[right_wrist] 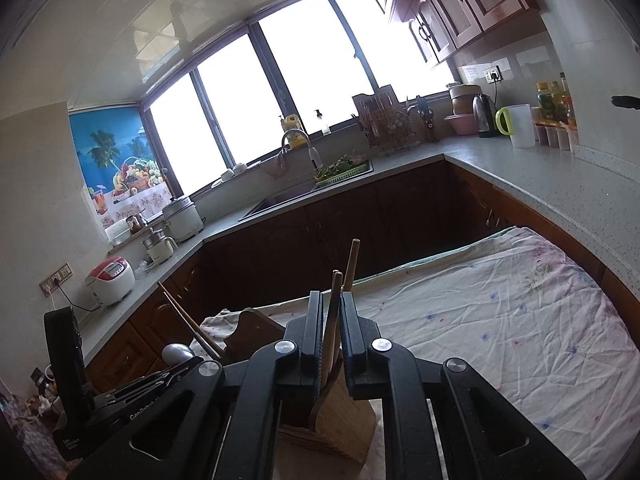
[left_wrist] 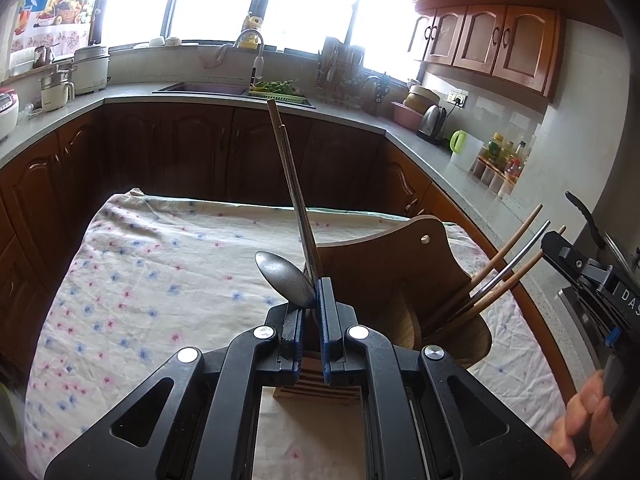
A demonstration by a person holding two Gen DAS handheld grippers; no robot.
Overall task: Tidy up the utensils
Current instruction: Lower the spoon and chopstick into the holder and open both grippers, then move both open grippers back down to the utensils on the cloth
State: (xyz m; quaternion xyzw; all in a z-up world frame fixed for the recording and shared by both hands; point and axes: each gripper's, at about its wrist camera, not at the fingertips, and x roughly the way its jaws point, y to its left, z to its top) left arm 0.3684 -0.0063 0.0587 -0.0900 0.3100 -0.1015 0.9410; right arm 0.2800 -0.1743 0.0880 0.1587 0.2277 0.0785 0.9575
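Note:
My left gripper (left_wrist: 310, 314) is shut on a metal spoon (left_wrist: 286, 278), bowl up, and a pair of long dark chopsticks (left_wrist: 290, 184) that rise steeply from between its blue pads. Both reach down toward the slatted base of a wooden utensil holder (left_wrist: 384, 268) just beneath. On the right, wooden and metal chopsticks (left_wrist: 508, 264) lean out of the holder toward my right gripper (right_wrist: 332, 320). Its black pads stand slightly apart around a wooden chopstick (right_wrist: 334, 300) that stands in the holder (right_wrist: 344, 420); a second stick (right_wrist: 353, 264) rises behind the right finger.
The holder stands on a table under a flowered cloth (left_wrist: 160, 280) (right_wrist: 500, 320). A hand (left_wrist: 588, 412) holds the right gripper's handle at the right edge. Kitchen counters with a sink (left_wrist: 200, 89), kettle (left_wrist: 432, 122) and bottles ring the table.

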